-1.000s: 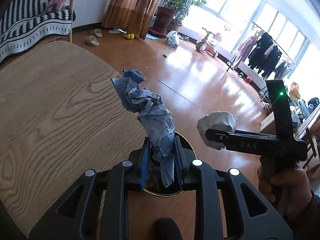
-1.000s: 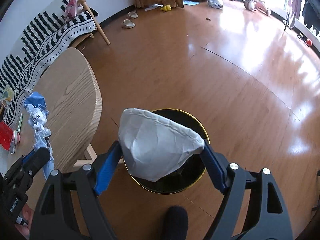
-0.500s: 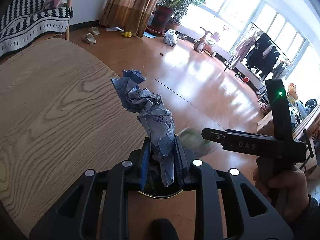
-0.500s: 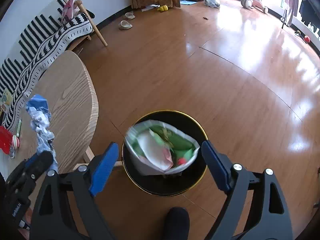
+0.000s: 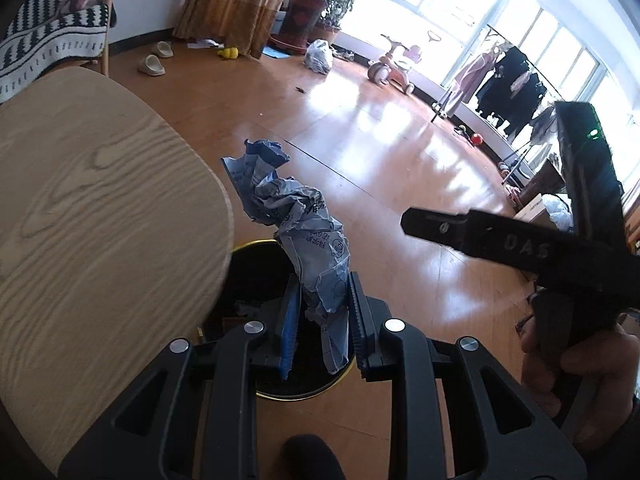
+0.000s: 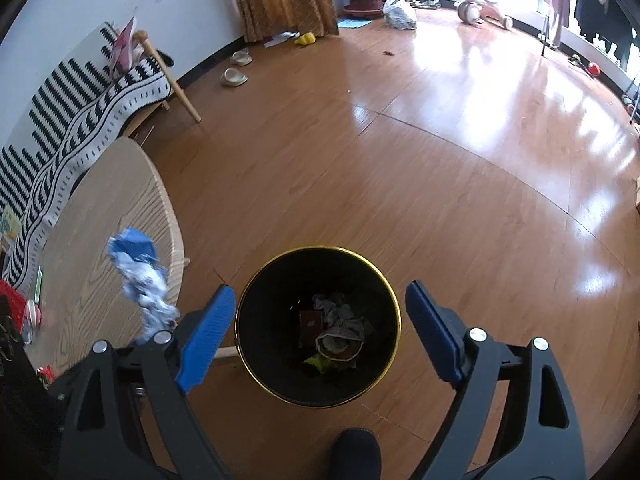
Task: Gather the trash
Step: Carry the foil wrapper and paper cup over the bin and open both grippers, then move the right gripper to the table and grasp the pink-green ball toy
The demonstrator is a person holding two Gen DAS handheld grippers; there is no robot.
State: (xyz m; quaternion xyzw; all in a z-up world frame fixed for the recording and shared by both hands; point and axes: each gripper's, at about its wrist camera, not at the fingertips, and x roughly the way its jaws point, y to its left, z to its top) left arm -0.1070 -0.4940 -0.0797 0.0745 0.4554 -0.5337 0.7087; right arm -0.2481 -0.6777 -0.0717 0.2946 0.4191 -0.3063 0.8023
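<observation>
**Blue wrapper poised over the bin**

The crumpled blue-and-white printed wrapper (image 5: 304,236) stood upright between the blue pads of the left gripper (image 5: 323,320), which was pinched tight on its lower end. Most of the wad rose above the pads, and a loose tail hung below them. It hovered above the black waste bin with a gold rim (image 6: 394,300), near the bin's left side, just beyond the rounded edge of the wooden table (image 5: 100,208). In the right wrist view the same wrapper showed up blurred at the left, over the table edge.

The right gripper (image 6: 318,332) was spread wide and carried nothing, hanging directly over the bin mouth. Inside the bin lay crumpled paper, a small red packet and a green-and-white bag (image 6: 336,346).

The step in hand appeared to be dropping the wrapper. To do it well, the left gripper should be carried a little further right until the hanging tail sat well inside the rim, then opened fully. Crumpled film is light and springy, so it might cling to a pad or drift; a low release near the bin's centre would guard against a miss. The empty right gripper should be kept out of the fall path.
</observation>
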